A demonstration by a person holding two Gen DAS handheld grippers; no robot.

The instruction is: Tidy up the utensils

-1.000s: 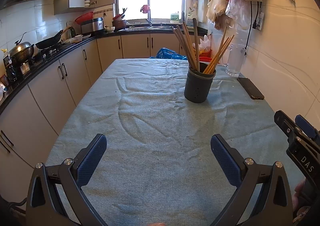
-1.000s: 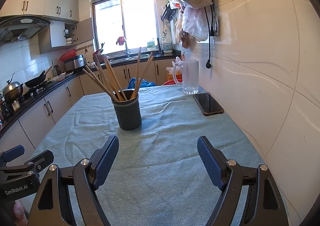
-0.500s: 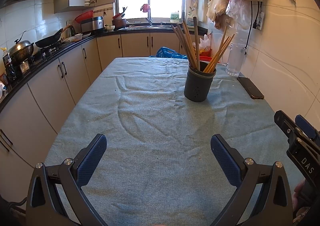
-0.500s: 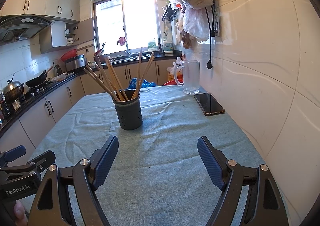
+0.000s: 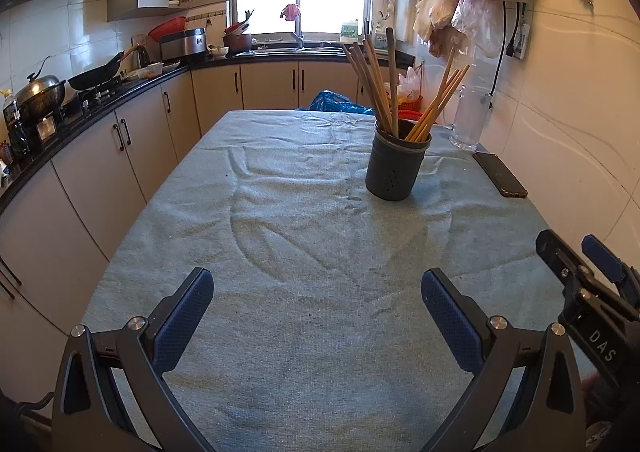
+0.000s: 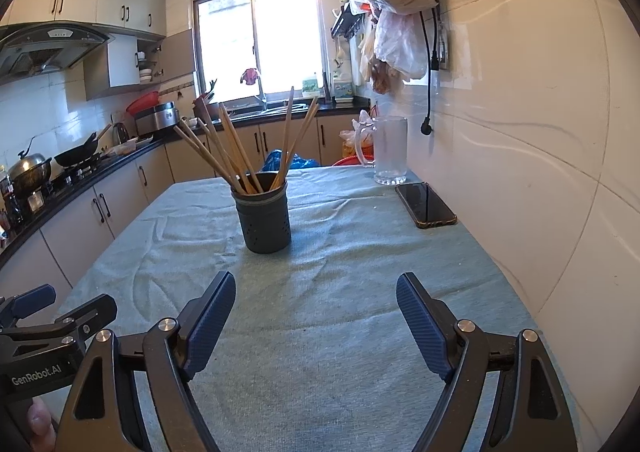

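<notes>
Left tool (image 5: pixel 317 300) and right tool (image 6: pixel 315 306) hover side by side, tilted downward, jaws spread wide, empty.

In the right wrist view the dark utensil holder (image 6: pixel 264 226), its chopsticks (image 6: pixel 287 131), the phone (image 6: pixel 426 204) and the glass mug (image 6: pixel 390 149) by the wall each sit a shade further right in the picture than a second ago. The drift is too slight to call a real move. In the left wrist view the holder (image 5: pixel 394 171) rose a trace half a second ago and is back at its first spot.
</notes>
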